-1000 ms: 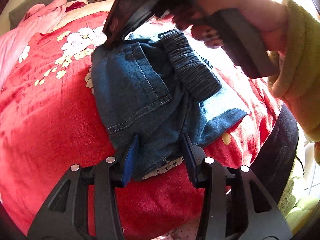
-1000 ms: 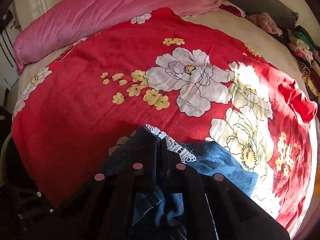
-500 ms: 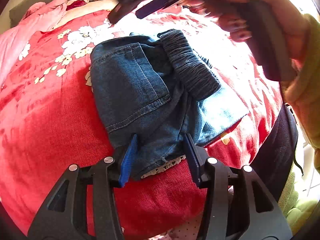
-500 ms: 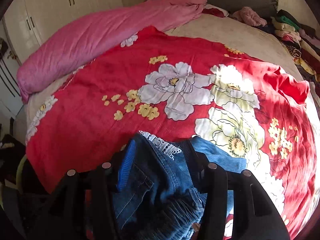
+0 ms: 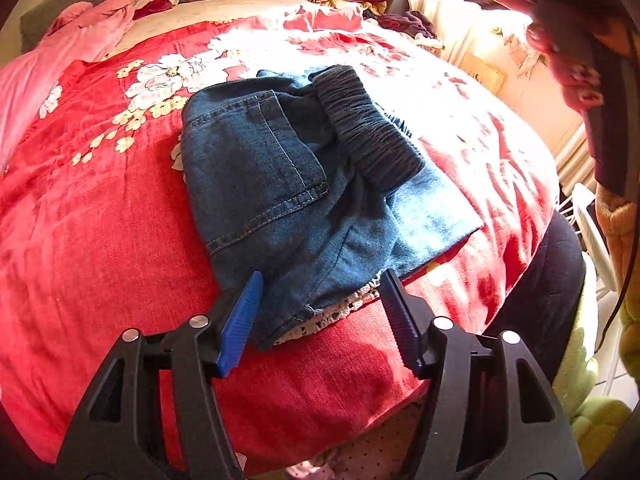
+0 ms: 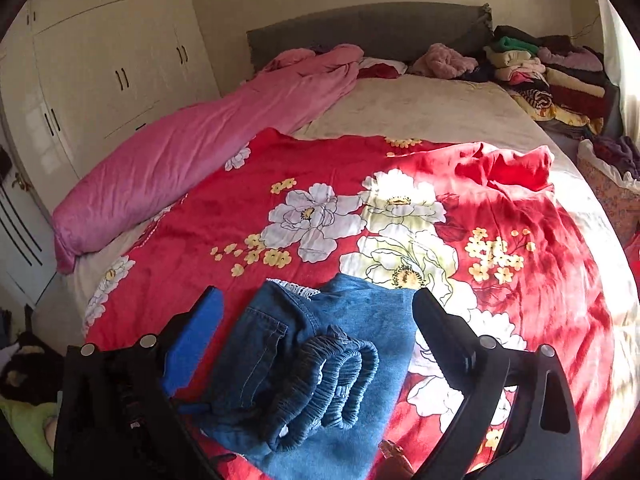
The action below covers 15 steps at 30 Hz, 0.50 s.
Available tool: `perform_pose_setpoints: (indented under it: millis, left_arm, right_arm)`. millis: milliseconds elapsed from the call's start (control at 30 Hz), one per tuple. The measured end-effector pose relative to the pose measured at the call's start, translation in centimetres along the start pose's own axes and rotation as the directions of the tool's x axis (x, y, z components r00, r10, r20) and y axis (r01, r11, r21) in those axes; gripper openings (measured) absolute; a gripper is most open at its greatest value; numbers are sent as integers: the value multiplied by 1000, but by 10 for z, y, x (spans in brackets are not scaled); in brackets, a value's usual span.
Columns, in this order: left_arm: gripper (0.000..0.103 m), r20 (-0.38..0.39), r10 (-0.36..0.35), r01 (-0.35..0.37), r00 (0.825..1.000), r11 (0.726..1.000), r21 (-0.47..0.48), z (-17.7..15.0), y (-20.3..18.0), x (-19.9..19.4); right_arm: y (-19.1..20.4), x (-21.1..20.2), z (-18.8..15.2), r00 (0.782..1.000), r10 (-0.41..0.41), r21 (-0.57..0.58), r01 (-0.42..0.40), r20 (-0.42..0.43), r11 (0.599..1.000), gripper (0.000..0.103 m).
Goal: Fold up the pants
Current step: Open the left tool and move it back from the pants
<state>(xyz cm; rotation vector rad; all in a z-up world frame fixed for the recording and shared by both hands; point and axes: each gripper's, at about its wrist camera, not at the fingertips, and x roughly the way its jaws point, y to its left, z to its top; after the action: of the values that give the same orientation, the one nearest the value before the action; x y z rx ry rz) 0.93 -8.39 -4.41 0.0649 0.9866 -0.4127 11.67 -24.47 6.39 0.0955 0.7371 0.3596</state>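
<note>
- One pair of denim pants [image 5: 288,196], folded into a compact bundle, lies on the red floral blanket [image 5: 100,248] near the foot edge of the bed; elastic waistband [image 5: 368,128] bunched on top, white lace hem [image 5: 340,312] peeking out at the near edge.
- Left gripper [image 5: 320,316]: jaws opening, spread on either side of the bundle's near corner; blue pads clear of the cloth, nothing pinched.
- Right gripper [image 6: 316,340]: jaws opening, wide apart, raised above the pants; the bundle shows between the fingers from this view but no pad touches it. In the left wrist view this gripper sits at 1 o'clock, held by a hand [image 5: 568,64].
- Surroundings, right wrist view: one pink quilt [image 6: 192,152] rolled along the blanket's edge at 10 o'clock; beige sheet [image 6: 420,108] beyond the blanket at 12 o'clock; one grey headboard [image 6: 368,28] behind it.
- One stack of folded clothes [image 6: 552,76] at 1–2 o'clock by the headboard; one loose pink fluffy garment [image 6: 444,60] just beside it; exact item count in the stack cannot be told.
- White wardrobe [image 6: 108,64] at 10–11 o'clock, several doors with dark handles.
- Nothing lies on the blanket between the grippers and the pants; blanket corner [image 6: 516,168] is turned up at 2 o'clock, well apart from the bundle.
</note>
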Motion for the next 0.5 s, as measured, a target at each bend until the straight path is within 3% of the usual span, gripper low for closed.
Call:
perform_pose_setpoints:
  millis: [367, 500]
  left_arm:
    - [86, 80, 30, -28, 996, 999, -30, 8, 0, -34]
    - [91, 98, 51, -48, 994, 998, -36, 12, 1, -41]
  right_arm:
    - [-5, -48, -23, 996, -43, 28, 41, 76, 999, 98]
    - [-6, -60, -30, 995, -44, 40, 40, 93, 998, 98]
